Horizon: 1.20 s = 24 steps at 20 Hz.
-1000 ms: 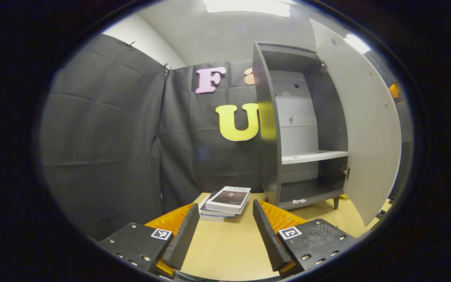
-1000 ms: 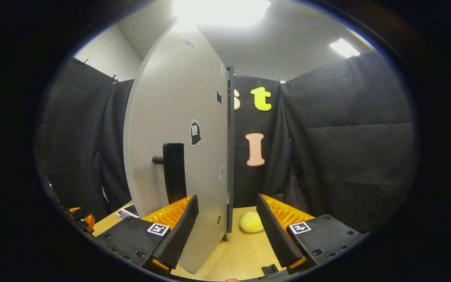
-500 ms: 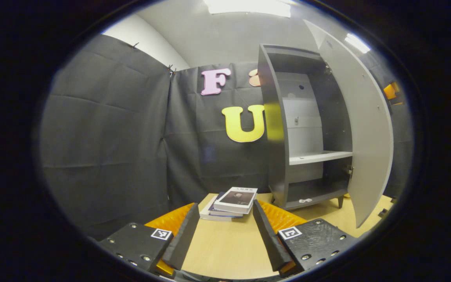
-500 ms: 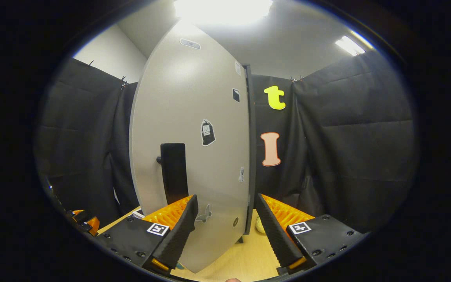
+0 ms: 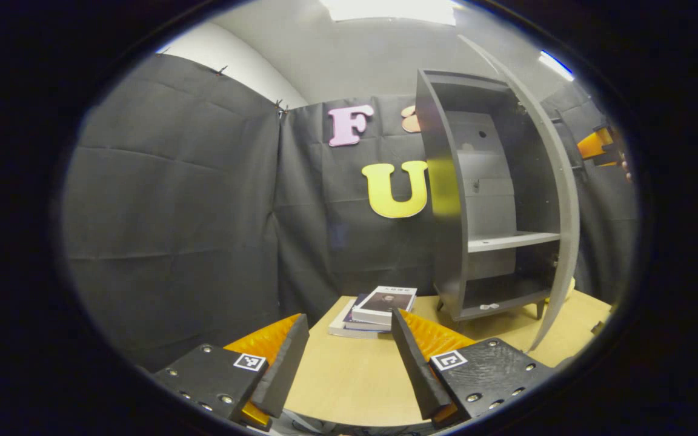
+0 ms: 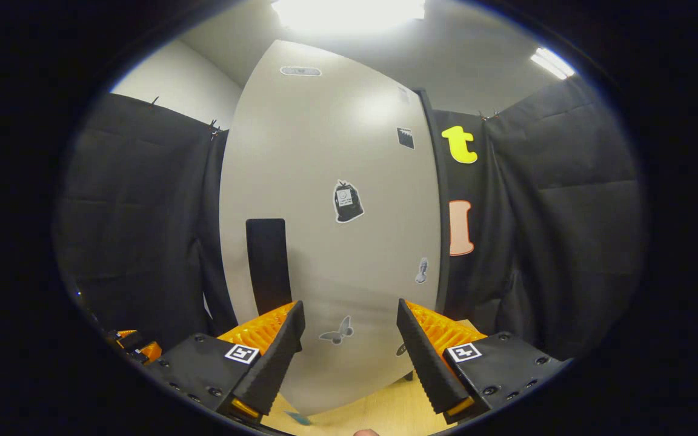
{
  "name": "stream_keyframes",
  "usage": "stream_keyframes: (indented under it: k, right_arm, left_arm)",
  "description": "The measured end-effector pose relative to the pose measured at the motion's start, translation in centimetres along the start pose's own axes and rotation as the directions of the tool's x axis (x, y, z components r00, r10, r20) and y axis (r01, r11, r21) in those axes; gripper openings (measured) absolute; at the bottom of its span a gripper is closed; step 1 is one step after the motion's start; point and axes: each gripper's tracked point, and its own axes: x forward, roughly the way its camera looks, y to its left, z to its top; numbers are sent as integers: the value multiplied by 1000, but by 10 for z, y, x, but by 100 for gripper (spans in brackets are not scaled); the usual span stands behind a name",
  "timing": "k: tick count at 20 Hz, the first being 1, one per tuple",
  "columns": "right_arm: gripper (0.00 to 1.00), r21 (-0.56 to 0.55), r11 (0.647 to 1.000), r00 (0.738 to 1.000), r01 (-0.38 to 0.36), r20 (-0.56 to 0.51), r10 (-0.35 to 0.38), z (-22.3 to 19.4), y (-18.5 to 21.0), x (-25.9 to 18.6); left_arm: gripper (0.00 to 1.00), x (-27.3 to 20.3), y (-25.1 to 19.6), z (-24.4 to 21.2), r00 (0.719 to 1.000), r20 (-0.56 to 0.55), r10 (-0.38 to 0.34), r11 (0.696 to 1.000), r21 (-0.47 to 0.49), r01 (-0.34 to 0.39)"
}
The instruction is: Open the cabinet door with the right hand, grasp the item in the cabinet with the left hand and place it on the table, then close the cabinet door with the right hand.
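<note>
- Left gripper [image 5: 349, 357] sits low at the bottom centre of the left gripper view, its 2 wedge-shaped fingers spread wide with nothing between them but bare desk.
- The desk [image 5: 349, 381] is smooth, pale wood-grain laminate, flat and matte.
- Just above the gripper in that view, slightly right of centre, lies the stack of books [image 5: 376, 310]: flat rectangular slabs lying flat on the desk, the top one with a white cover and a dark picture on it. Its long axis runs away from the camera, tilted a little to the right.
- Right of centre stands the cabinet [image 5: 446, 200], a tall dark grey box on short legs, with 1 pale shelf [image 5: 509, 241] crossing the inside low down.
- The cabinet door [image 5: 558, 200] shows nearly edge-on here, a thin, light grey panel curving down the right side of the frame.
- In the right gripper view, that same door [image 6: 337, 200] fills the middle: a smooth, satiny face dotted with small stickers.
- A flat black bar handle [image 6: 267, 263] stands upright at the door's lower left.
- Right gripper [image 6: 349, 351] is at the bottom of that view, fingers apart, gripping nothing, ribbed inner pads facing each other in front of the door's lower part.
</note>
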Motion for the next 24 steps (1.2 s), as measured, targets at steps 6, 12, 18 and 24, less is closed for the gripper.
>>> stream_keyframes:
  k: [6,12,18,24]
  right_arm:
    - [93,18,1000,1000,-21,13,21,-5,20,8]
    - [97,4,999,999,-37,38,37,-3,11,-3]
    - [97,-29,1000,999,7,46,-5,-7,-39,-24]
    - [97,-9,999,998,36,49,-35,-5,-98,-40]
  left_arm:
    - [83,-6,9,3,1000,-16,9,1000,-1,-9]
    - [83,4,-5,22,1000,-17,-21,1000,17,22]
    - [83,9,-55,43,998,-6,-61,998,33,61]
    - [83,8,-109,69,996,21,-87,996,15,87]
